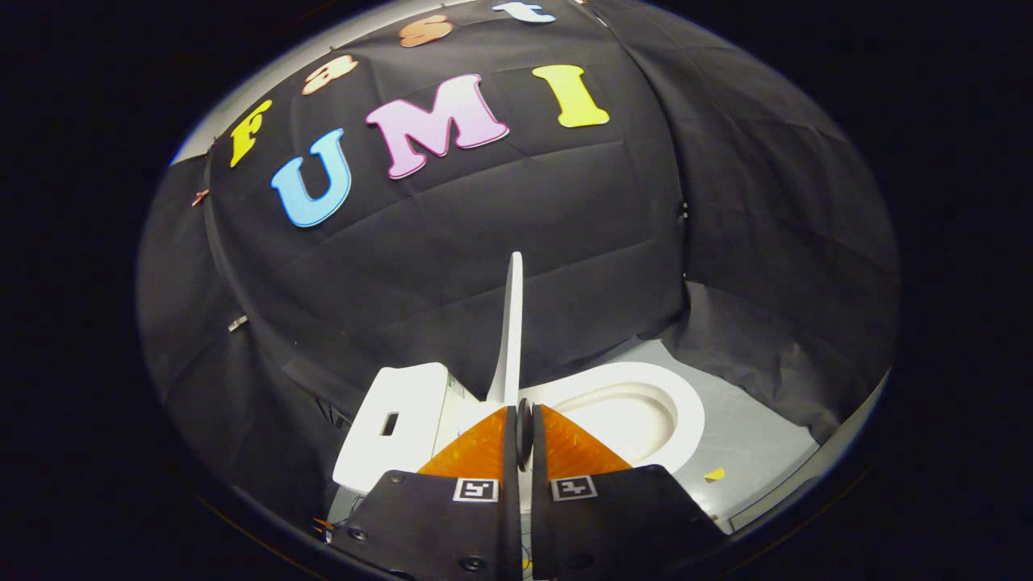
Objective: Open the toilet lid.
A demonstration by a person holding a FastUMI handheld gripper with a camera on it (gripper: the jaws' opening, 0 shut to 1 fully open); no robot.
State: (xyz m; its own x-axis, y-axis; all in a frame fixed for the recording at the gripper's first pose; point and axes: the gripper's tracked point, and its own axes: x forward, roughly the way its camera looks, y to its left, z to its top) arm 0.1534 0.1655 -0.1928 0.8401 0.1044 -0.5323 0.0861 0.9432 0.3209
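Tongs (523, 432) nearly closed, pinching the bottom edge of the toilet lid (512, 323); lid upright, edge-on. Open seat (646, 383) beyond right finger, tank (395, 420) beyond left.

The white toilet lid (511, 323) stands raised, seen edge-on as a thin upright blade with its lower edge caught between the fingers. To one side lies the white seat ring (637, 383) — flat, its oval bowl open. On the other side sits the white tank (387, 428) — a small dark slot in its top.
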